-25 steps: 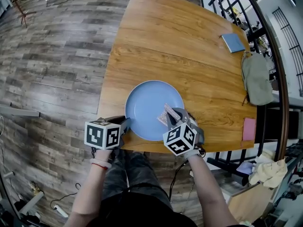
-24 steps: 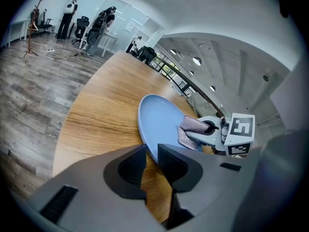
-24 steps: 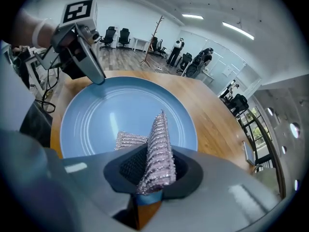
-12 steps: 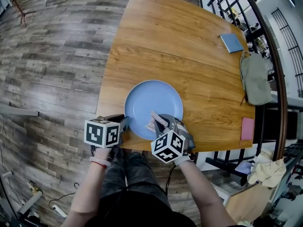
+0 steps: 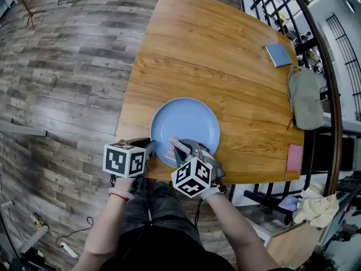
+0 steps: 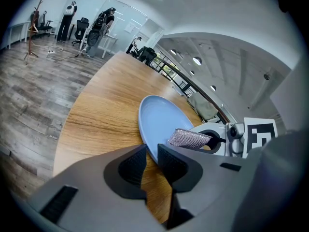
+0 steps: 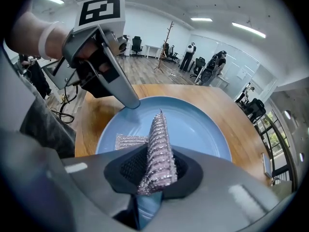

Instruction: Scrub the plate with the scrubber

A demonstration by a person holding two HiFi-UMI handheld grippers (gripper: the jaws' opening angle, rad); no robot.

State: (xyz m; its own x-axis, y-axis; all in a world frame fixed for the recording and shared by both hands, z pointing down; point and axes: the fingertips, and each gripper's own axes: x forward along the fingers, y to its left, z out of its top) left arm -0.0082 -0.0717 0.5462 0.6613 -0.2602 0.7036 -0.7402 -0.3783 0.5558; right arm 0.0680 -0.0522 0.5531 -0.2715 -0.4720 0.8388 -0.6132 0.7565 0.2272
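The right gripper [image 7: 153,174] has its jaws clamped on the glittery silver mesh scrubber [image 7: 158,146], which stands on edge, long axis running out along the jaws, far tip down on the near part of the round blue plate [image 7: 205,129]; the left gripper [image 6: 152,164], jaws narrow, pinches the plate's near-left rim; the plate lies at the near edge of the wooden counter [image 5: 225,55].

Smooth glossy plate [image 5: 189,117], glittery woven mesh scrubber [image 5: 176,147], grained wooden table [image 5: 225,55].

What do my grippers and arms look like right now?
Both the left gripper and right gripper are grey with black ribbed pads; each bears a white cube of black square markers. Forearms are bare of sleeves; a red band circles the left wrist.
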